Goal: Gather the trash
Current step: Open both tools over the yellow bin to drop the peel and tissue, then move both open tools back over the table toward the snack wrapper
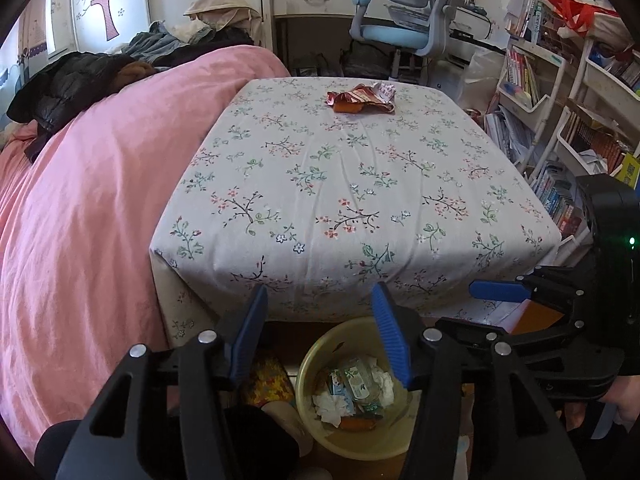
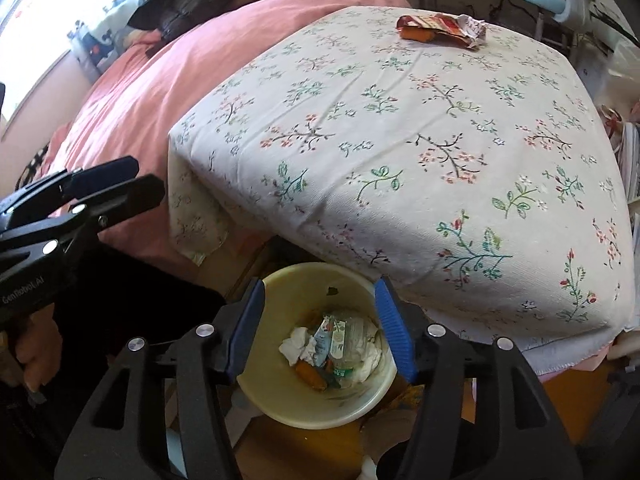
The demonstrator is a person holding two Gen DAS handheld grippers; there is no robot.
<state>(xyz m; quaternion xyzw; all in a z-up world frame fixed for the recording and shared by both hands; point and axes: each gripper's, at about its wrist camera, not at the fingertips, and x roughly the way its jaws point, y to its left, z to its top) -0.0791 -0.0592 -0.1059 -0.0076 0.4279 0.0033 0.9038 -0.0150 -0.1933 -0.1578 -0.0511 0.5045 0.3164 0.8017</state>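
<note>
A crumpled red and white wrapper with an orange piece under it lies at the far end of the floral-cloth table; it also shows in the right wrist view. A cream bin on the floor below the table's near edge holds tissues, packets and an orange scrap; it also shows in the right wrist view. My left gripper is open and empty above the bin. My right gripper is open and empty above the bin too, and it shows at the right of the left view.
A bed with a pink cover and dark clothes lies left of the table. A blue and grey desk chair stands beyond the table. White shelves of books line the right side. The left gripper appears at the left of the right view.
</note>
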